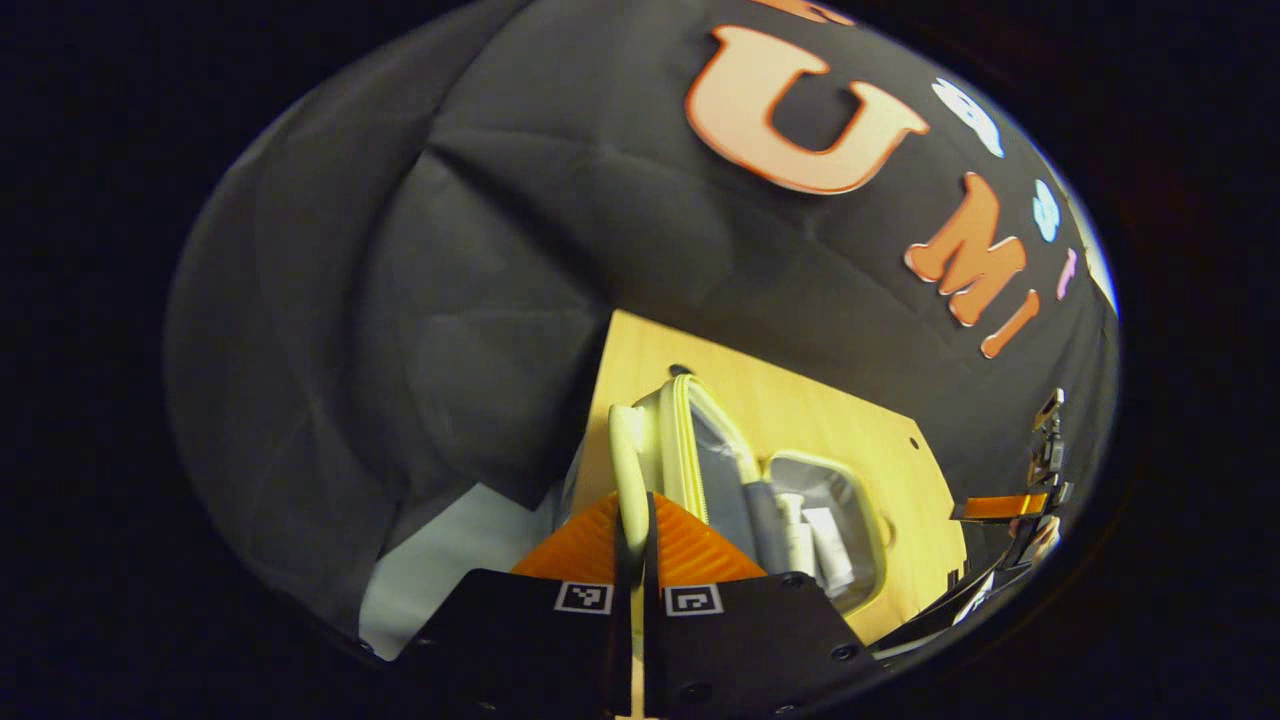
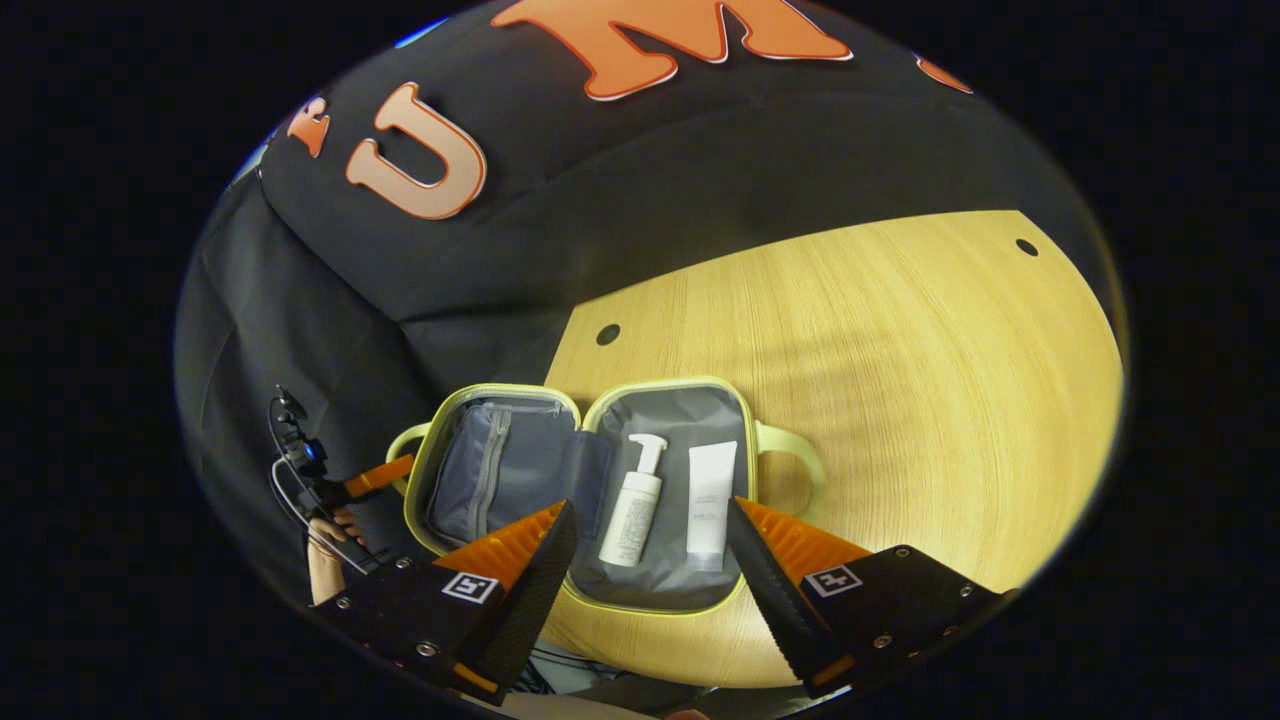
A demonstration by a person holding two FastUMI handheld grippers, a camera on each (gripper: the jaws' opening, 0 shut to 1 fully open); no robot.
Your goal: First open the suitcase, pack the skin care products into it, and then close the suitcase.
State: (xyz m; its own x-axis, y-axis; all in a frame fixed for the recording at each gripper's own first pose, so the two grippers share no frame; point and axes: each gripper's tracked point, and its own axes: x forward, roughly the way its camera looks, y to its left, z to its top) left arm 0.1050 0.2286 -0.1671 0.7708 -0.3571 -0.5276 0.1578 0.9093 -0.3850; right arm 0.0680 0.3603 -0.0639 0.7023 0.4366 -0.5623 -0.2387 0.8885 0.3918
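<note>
We log, left to right in the right gripper view: the left gripper (image 2: pixel 385 476) at the handle of the pale-green, grey-lined zip suitcase (image 2: pixel 580 480) lying open on the light wooden table (image 2: pixel 900 350) — then the white pump bottle (image 2: pixel 632 512) and white squeeze tube (image 2: pixel 709 503) in its right half. In the left gripper view that gripper's fingers pinch the handle (image 1: pixel 628 470); the right gripper (image 2: pixel 650 545) hovers, jaws spread. We judge packing done — next, swing the held half over and close.

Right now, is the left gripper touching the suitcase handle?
Touching. In the left gripper view, the left gripper has both fingers closed on the suitcase handle, pinched between them.
</note>
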